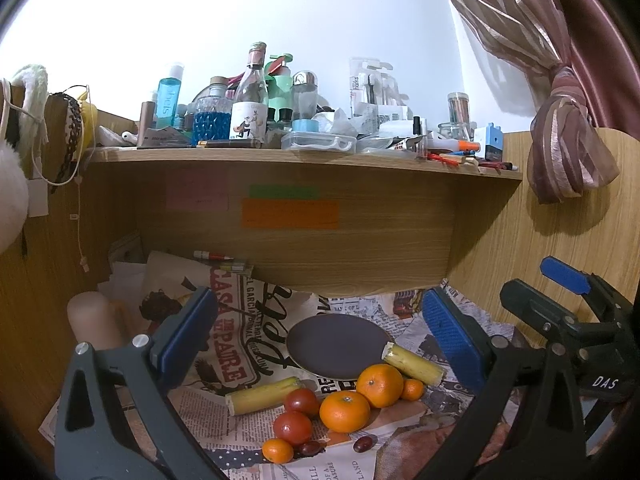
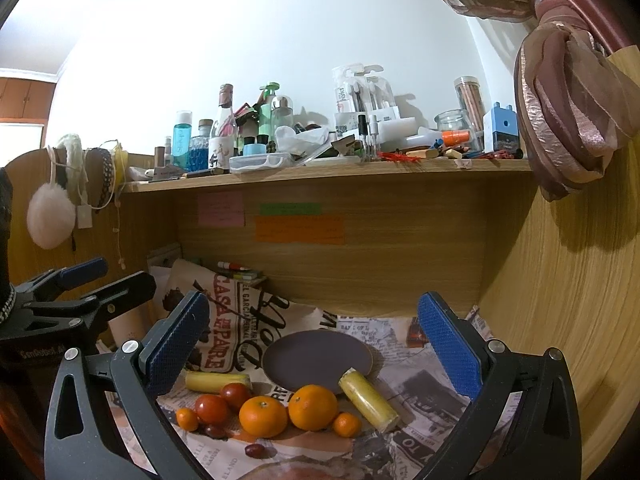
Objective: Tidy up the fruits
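Both my left gripper (image 1: 316, 332) and right gripper (image 2: 314, 342) gape empty above the fruit by the desk's front edge; oranges (image 2: 313, 407) look firm, tomatoes (image 2: 212, 409) need gentle sides.

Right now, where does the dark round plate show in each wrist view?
Left wrist: plate sits lower centre, just behind the oranges.
Right wrist: plate sits lower centre, slightly left, behind the oranges.
Shared landmark: the orange sticky note on the wooden panel above it.
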A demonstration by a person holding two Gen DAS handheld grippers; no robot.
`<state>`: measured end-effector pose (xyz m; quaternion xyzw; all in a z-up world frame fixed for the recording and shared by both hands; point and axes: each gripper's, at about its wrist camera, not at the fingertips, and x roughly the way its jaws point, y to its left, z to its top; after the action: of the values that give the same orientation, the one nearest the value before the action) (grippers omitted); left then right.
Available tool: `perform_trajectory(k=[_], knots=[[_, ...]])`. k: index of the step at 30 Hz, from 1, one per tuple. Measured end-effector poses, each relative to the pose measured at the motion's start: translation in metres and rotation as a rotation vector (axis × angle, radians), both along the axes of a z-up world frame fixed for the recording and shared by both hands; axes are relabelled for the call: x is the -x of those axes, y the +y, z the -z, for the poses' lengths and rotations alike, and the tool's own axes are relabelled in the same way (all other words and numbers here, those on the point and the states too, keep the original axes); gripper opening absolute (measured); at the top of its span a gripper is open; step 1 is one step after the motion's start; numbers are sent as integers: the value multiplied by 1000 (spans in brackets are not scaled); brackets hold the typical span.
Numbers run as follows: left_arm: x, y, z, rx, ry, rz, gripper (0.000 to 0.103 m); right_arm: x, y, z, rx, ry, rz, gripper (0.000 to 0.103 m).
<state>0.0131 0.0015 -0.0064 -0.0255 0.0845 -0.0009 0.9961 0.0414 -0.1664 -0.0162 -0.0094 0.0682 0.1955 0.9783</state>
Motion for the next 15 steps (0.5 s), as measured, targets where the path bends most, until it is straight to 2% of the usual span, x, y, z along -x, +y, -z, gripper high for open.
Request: perform_trajectory(k=[15], knots=[[-1, -1, 2, 3, 6, 3, 103, 0, -1, 1, 5, -1, 6, 103]])
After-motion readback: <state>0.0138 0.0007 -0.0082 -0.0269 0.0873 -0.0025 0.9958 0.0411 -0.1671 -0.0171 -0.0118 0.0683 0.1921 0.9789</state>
